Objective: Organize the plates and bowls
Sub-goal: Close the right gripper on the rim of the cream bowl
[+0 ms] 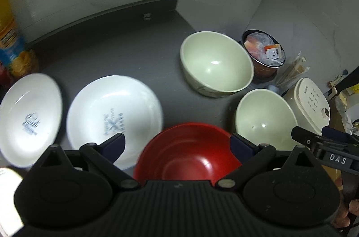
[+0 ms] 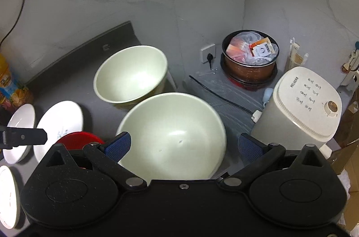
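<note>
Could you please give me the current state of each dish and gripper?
left gripper: open, above the red bowl
right gripper: open, over the near cream bowl
red bowl: upright, empty
near cream bowl: upright, empty
far cream bowl: upright, empty
white plates: side by side, unstacked

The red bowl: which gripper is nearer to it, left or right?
Left. The left gripper hangs open directly over the red bowl. The right gripper is off to its right, open over the near cream bowl.

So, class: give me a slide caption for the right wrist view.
Open right gripper poised over a cream bowl, second cream bowl behind, white plates at left.
</note>
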Tool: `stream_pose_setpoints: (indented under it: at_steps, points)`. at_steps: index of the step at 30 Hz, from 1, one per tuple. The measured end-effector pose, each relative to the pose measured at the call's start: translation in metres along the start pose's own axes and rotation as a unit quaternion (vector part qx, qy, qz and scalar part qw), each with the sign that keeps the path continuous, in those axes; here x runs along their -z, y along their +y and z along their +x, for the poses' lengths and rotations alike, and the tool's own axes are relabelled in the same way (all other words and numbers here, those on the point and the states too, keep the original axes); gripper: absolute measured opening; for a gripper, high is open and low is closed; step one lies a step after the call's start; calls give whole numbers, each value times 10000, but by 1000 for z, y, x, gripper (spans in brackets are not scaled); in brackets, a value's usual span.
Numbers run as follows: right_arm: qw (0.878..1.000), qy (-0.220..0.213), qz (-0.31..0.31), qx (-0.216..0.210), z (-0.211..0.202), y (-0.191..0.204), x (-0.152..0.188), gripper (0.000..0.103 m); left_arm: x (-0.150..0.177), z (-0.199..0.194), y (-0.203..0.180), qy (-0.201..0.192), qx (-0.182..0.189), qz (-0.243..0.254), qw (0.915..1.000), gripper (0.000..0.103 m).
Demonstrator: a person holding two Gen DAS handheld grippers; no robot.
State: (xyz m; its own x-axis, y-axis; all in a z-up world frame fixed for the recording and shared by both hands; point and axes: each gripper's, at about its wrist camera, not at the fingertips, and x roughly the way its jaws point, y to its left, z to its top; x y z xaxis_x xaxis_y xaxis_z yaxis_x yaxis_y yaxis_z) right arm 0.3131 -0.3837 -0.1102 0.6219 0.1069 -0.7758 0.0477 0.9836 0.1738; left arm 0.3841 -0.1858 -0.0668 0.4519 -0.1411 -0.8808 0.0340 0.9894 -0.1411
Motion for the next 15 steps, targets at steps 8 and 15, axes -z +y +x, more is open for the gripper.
stream_pose_setpoints:
  at_steps: [8, 15]
  points:
    - [9989, 411, 2, -229, 19, -30, -11, 83, -17, 28, -32, 82, 321, -39, 9994, 88]
    - [9950, 872, 244, -411, 42, -52, -10, 60, -27, 62, -46, 404, 479, -110, 9980, 58]
